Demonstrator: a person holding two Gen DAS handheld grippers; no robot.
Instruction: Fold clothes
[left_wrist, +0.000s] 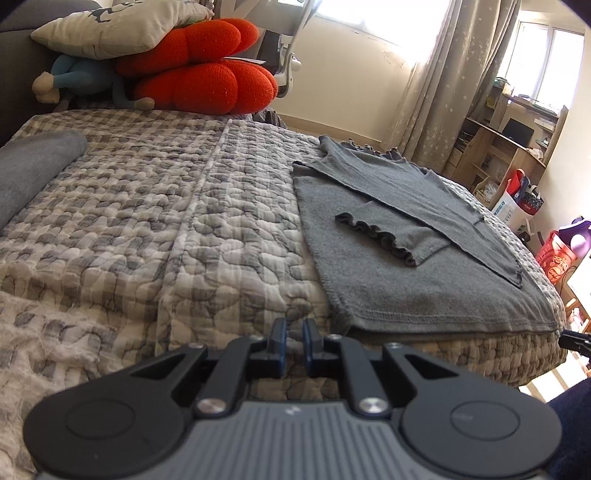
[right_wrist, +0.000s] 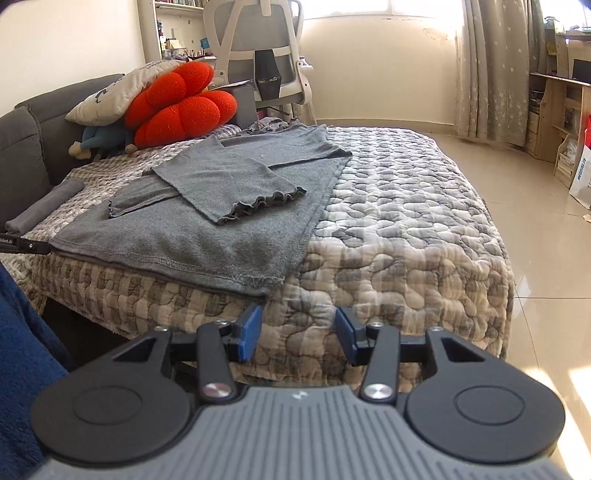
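A grey knit top (left_wrist: 424, 280) lies flat on the quilted bed, both ruffled sleeves folded across its body; it also shows in the right wrist view (right_wrist: 207, 229), its hem at the bed's near edge. My left gripper (left_wrist: 294, 334) is nearly shut and empty, just left of the top's near left hem corner. My right gripper (right_wrist: 298, 326) is open and empty, just below and right of the top's near right hem corner (right_wrist: 266, 284), not touching it.
The checked quilt (left_wrist: 147, 221) covers the bed. A rolled grey garment (left_wrist: 33, 162) lies at the left. Orange cushions (left_wrist: 207, 77), a pillow (left_wrist: 110, 29) and a plush toy sit at the headboard. An office chair (right_wrist: 258, 55), wooden shelves (right_wrist: 554, 110) and tiled floor (right_wrist: 535, 240) lie beyond.
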